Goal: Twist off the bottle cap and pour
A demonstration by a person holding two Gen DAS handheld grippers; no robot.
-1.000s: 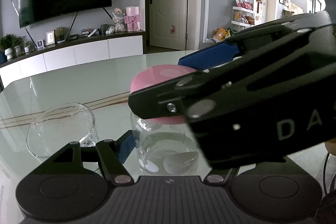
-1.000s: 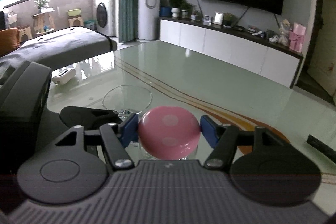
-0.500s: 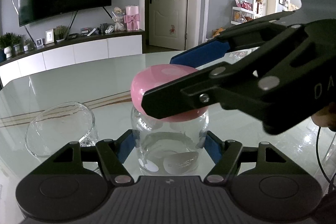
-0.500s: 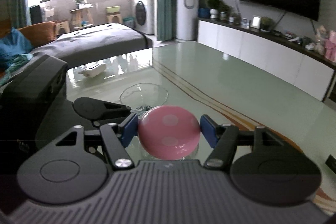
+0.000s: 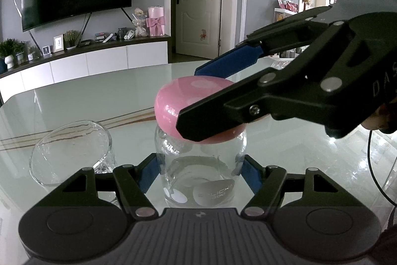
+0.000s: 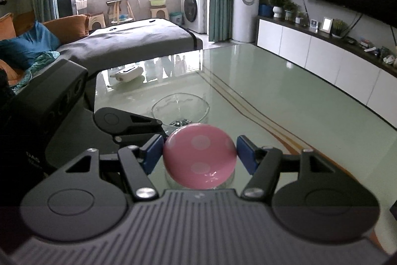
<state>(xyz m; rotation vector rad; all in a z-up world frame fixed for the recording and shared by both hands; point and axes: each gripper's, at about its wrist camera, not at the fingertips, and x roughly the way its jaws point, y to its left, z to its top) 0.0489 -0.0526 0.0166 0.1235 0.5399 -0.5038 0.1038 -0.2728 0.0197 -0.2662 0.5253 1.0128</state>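
Observation:
A clear glass bottle with a round pink dotted cap stands on the glass table. My left gripper is shut on the bottle's body, blue pads against both sides. My right gripper comes in from the right and is shut on the pink cap; in the left wrist view its black near finger crosses the cap's front. A clear glass bowl sits just left of the bottle, and beyond the cap in the right wrist view.
The pale green glass table stretches ahead with brown stripes. A white remote-like object lies at its far left edge. A white TV cabinet runs along the wall behind the table.
My right gripper has swung round the cap, turning with it: its body has risen and moved right in the left wrist view, and the room has swept sideways in the right wrist view. The bottle stays put.

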